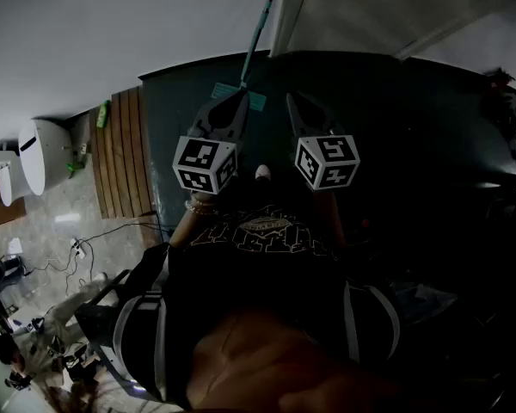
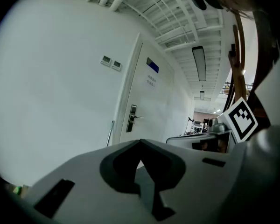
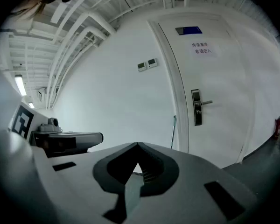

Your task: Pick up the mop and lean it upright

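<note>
The mop stands upright against the white wall beside a door. Its thin teal handle (image 1: pixel 262 26) runs up the wall, and its teal head (image 1: pixel 256 101) rests on the dark floor. The handle also shows in the left gripper view (image 2: pixel 110 132) and in the right gripper view (image 3: pixel 173 130), some way ahead of both grippers. My left gripper (image 1: pixel 239 95) (image 2: pixel 140 141) is shut with nothing between its jaws. Beside it, my right gripper (image 1: pixel 291 98) (image 3: pixel 137 144) has its jaw tips together and also holds nothing. Neither gripper touches the mop.
A white door with a metal lever handle (image 3: pixel 199 106) (image 2: pixel 132 117) stands right of the mop. A wooden slatted platform (image 1: pixel 120 157), a white appliance (image 1: pixel 43 155) and floor cables (image 1: pixel 79 248) lie to the left. Dark furniture (image 1: pixel 507 110) sits at the right.
</note>
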{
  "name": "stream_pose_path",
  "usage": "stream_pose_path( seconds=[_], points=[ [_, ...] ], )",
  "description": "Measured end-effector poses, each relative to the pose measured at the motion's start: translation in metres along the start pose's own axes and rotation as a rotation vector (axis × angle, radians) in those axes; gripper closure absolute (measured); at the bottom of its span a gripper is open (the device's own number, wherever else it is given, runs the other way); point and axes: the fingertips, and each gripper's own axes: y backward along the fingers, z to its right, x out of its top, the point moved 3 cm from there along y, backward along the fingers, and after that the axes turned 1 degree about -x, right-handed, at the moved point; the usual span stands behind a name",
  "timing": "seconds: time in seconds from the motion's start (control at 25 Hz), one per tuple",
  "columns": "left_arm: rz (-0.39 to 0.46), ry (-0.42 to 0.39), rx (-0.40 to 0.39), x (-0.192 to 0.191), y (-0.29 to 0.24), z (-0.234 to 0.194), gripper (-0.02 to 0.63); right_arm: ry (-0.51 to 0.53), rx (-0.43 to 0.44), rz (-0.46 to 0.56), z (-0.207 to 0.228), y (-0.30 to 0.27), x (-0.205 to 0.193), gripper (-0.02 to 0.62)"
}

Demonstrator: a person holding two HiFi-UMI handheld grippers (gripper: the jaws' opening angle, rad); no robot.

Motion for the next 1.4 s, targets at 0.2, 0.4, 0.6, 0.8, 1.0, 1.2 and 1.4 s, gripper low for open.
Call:
stream_pose_path(
  seconds=[0.2, 0.4, 0.6, 0.8, 1.0, 1.2, 1.4],
  points=[
    [0.002, 0.011, -0.005, 0.000, -0.004, 0.009, 0.560, -0.003, 0.014, -0.005, 0.004, 0.002, -0.003, 0.577],
    [0.004, 0.007, 0.009, 0.000, -0.015, 0.005, 0.560, -0.017, 0.027, 0.002, 0.016, -0.005, 0.000, 0.577],
    [0.006, 0.011, 0.029, -0.003, -0.027, 0.004, 0.560, -0.022, 0.036, 0.001, 0.030, -0.010, 0.000, 0.577],
    [0.003, 0.014, 0.041, -0.002, -0.037, 0.002, 0.560, -0.005, 0.035, 0.010, 0.040, -0.014, 0.006, 0.575],
    [0.002, 0.010, 0.034, 0.004, -0.053, -0.011, 0.560, -0.020, 0.022, 0.014, 0.050, -0.032, 0.011, 0.577],
    [-0.002, 0.014, 0.006, 0.016, -0.079, -0.042, 0.560, -0.031, -0.013, 0.026, 0.058, -0.063, 0.024, 0.575],
    [-0.021, 0.001, -0.045, 0.027, -0.104, -0.069, 0.560, -0.037, -0.049, 0.028, 0.063, -0.099, 0.035, 0.575]
  ],
)
